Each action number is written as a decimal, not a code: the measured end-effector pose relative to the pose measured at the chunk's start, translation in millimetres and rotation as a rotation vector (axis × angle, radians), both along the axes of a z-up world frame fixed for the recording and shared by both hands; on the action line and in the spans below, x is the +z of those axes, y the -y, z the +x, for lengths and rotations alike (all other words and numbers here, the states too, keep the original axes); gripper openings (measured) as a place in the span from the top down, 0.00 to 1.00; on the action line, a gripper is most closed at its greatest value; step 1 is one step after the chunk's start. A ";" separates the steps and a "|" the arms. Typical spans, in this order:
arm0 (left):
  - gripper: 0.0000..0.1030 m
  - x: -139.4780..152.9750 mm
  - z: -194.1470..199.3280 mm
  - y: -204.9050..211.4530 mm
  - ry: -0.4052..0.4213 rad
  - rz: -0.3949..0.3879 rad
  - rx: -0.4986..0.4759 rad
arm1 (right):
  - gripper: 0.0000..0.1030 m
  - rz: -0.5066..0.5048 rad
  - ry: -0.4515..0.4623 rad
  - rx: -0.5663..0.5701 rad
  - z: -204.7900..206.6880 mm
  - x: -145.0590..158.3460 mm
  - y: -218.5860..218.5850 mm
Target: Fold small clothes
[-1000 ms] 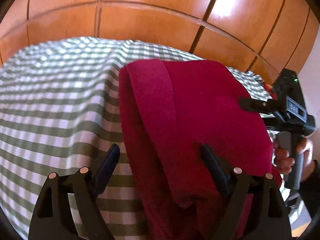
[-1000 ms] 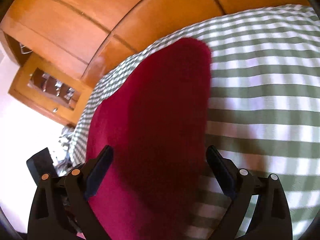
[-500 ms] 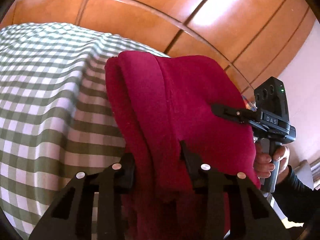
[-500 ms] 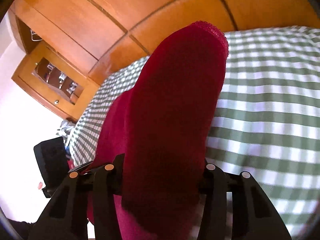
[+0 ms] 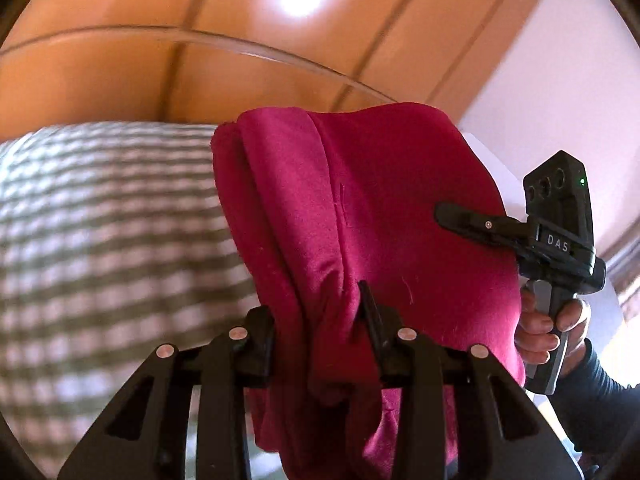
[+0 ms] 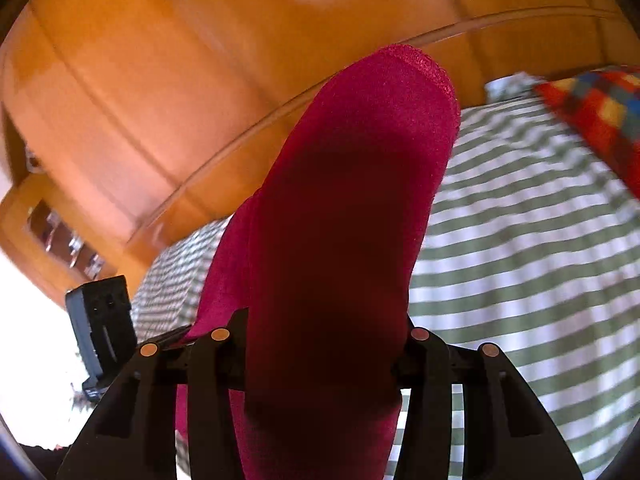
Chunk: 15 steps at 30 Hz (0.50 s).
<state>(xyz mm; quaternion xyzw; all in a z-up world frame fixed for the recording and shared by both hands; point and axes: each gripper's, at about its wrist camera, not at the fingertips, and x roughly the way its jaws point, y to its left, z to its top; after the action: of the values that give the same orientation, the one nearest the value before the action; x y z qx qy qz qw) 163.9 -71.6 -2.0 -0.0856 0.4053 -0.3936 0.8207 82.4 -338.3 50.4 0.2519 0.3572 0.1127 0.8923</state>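
A folded crimson garment (image 5: 372,216) is held up off the green-and-white checked cloth (image 5: 100,240). My left gripper (image 5: 316,324) is shut on its near left edge, with cloth bunched between the jaws. My right gripper (image 6: 324,332) is shut on the garment's (image 6: 352,208) other near edge; the cloth rises ahead of it and hides the fingertips. The right gripper also shows in the left wrist view (image 5: 472,220), pressed against the garment's right side, with a hand on its handle.
Orange wooden panelling (image 5: 200,40) stands behind the checked surface. A wooden cabinet with a glass door (image 6: 60,236) is at the left in the right wrist view. A multicoloured checked cushion (image 6: 600,120) lies at the far right.
Both grippers went from open around the garment's edges to shut on them, and have lifted the garment up off the checked cloth, tilting the views upward.
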 end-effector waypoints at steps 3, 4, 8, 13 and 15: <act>0.69 7.0 14.2 41.0 0.003 0.022 -0.048 | 0.57 -0.015 0.006 -0.074 -6.4 2.7 31.3; 0.69 9.2 17.2 51.9 0.008 0.032 -0.059 | 0.57 -0.016 0.008 -0.094 -6.2 2.3 40.1; 0.69 15.8 37.1 106.3 0.031 0.106 -0.081 | 0.57 -0.023 -0.010 -0.169 2.2 -8.0 77.2; 0.69 -8.3 62.1 165.2 0.018 0.287 -0.086 | 0.50 -0.041 -0.140 -0.234 21.8 -55.5 115.6; 0.66 -23.7 57.2 182.6 0.045 0.367 -0.087 | 0.34 -0.030 -0.165 -0.258 23.5 -73.1 127.1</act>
<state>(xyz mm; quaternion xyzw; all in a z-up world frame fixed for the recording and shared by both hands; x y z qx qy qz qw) 221.1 -254.1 -25.7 0.0920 0.4553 -0.3498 0.8136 105.9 -465.4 -22.7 0.2907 0.3957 -0.0291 0.8706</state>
